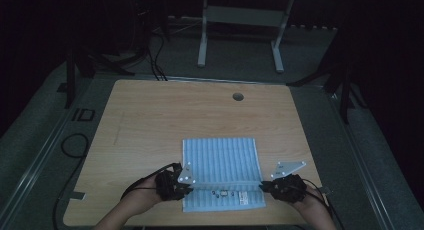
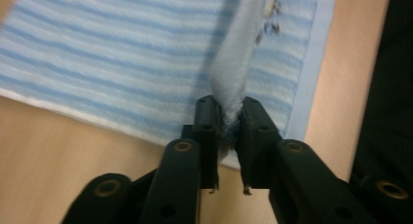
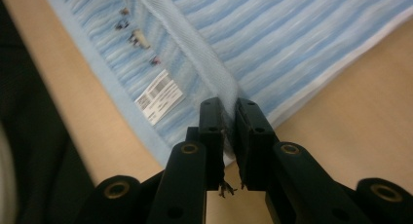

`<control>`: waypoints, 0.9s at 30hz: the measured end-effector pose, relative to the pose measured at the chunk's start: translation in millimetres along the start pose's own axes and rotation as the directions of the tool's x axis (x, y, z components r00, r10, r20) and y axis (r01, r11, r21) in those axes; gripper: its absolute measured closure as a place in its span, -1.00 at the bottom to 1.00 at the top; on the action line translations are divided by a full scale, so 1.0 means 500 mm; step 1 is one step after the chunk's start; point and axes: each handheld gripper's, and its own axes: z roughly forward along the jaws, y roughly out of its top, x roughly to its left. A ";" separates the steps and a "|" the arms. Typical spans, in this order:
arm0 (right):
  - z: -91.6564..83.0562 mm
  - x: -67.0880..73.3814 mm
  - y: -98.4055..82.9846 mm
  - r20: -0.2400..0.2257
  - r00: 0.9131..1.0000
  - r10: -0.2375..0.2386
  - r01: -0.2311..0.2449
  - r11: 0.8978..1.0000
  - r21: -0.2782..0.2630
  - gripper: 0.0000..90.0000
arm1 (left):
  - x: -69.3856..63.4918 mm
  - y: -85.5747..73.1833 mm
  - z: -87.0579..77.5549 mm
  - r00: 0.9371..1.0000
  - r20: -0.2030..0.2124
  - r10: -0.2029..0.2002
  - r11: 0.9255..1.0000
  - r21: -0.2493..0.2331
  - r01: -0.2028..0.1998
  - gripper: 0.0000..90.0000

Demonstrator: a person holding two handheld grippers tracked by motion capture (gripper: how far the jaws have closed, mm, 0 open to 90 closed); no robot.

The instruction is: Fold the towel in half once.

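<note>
A light blue striped towel (image 1: 220, 157) lies flat on the wooden table (image 1: 150, 115), its near part doubled over into a fold line. My left gripper (image 1: 193, 186) pinches the left end of that folded edge. In the left gripper view the cloth (image 2: 122, 53) rises as a ridge between the jaws of the left gripper (image 2: 228, 112). At the right end of the same edge, my right gripper (image 1: 262, 186) is shut on the fabric. The right gripper view shows the towel (image 3: 292, 34) clamped in the right gripper (image 3: 229, 112), with a white label (image 3: 159, 96) on the lower layer.
A round cable hole (image 1: 238, 96) sits near the table's far edge. Behind the table a grey stand (image 1: 240, 20) rests on the floor. A black cable loop (image 1: 75, 145) lies on the floor at the left. The table's front edge is just below both hands.
</note>
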 end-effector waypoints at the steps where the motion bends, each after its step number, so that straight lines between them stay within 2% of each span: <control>1: 0.003 0.005 -0.008 -0.015 1.000 0.000 0.000 1.000 0.010 0.75 | -0.004 -0.006 0.001 1.000 0.012 -0.002 1.000 0.009 0.002 0.60; 3: 0.003 0.018 -0.020 -0.040 0.999 0.011 -0.010 1.000 0.016 0.59 | -0.009 -0.016 0.000 1.000 0.015 -0.009 0.999 0.031 0.008 0.44; 4: 0.003 0.018 -0.020 -0.040 0.999 0.011 -0.010 1.000 0.016 0.59 | -0.009 -0.016 0.000 1.000 0.015 -0.009 0.999 0.031 0.008 0.41; 5: 0.001 0.023 -0.025 -0.054 0.998 0.013 -0.012 1.000 0.021 0.58 | -0.009 -0.025 -0.005 0.999 0.037 -0.020 0.999 0.034 0.018 0.41; 6: -0.008 0.032 -0.029 -0.049 0.999 0.011 -0.010 1.000 0.019 0.53 | -0.008 -0.028 -0.006 0.999 0.030 -0.032 0.999 0.033 0.031 0.33; 9: -0.025 0.033 -0.027 -0.037 0.999 0.014 -0.014 1.000 0.005 0.44 | 0.003 -0.032 -0.004 0.998 0.017 -0.060 0.997 0.051 0.060 0.23; 13: -0.030 0.013 -0.015 0.001 0.999 0.035 -0.035 0.999 0.000 0.41 | 0.019 -0.028 0.003 0.996 0.001 -0.091 0.995 0.031 0.090 0.18; 16: -0.010 -0.002 0.001 0.010 1.000 0.029 -0.029 1.000 0.006 0.41 | 0.031 -0.017 0.008 0.996 0.006 -0.091 0.996 0.017 0.091 0.18; 18: 0.009 -0.012 0.013 0.016 1.000 0.014 -0.014 1.000 0.017 0.41 | 0.041 -0.006 0.015 0.997 -0.008 -0.079 0.996 0.029 0.079 0.18; 21: 0.040 -0.034 0.034 0.012 1.000 0.020 -0.020 1.000 0.018 0.41 | 0.055 0.008 0.032 0.996 -0.002 -0.090 0.995 0.036 0.090 0.15; 22: 0.040 -0.034 0.034 0.012 1.000 0.020 -0.020 1.000 0.018 0.41 | 0.055 0.008 0.032 0.996 -0.002 -0.090 0.995 0.036 0.090 0.15; 23: 0.051 -0.037 0.040 0.014 1.000 0.018 -0.019 0.999 0.028 0.41 | 0.055 0.008 0.032 0.996 -0.002 -0.090 0.995 0.036 0.090 0.15; 24: 0.075 -0.042 0.051 0.012 1.000 0.004 -0.005 0.999 0.041 0.41 | 0.066 0.016 0.053 0.995 0.005 -0.095 0.994 0.050 0.094 0.13; 27: 0.104 -0.047 0.057 0.025 1.000 -0.014 0.012 0.996 0.084 0.37 | 0.075 0.017 0.070 0.995 -0.001 -0.096 0.993 0.072 0.096 0.12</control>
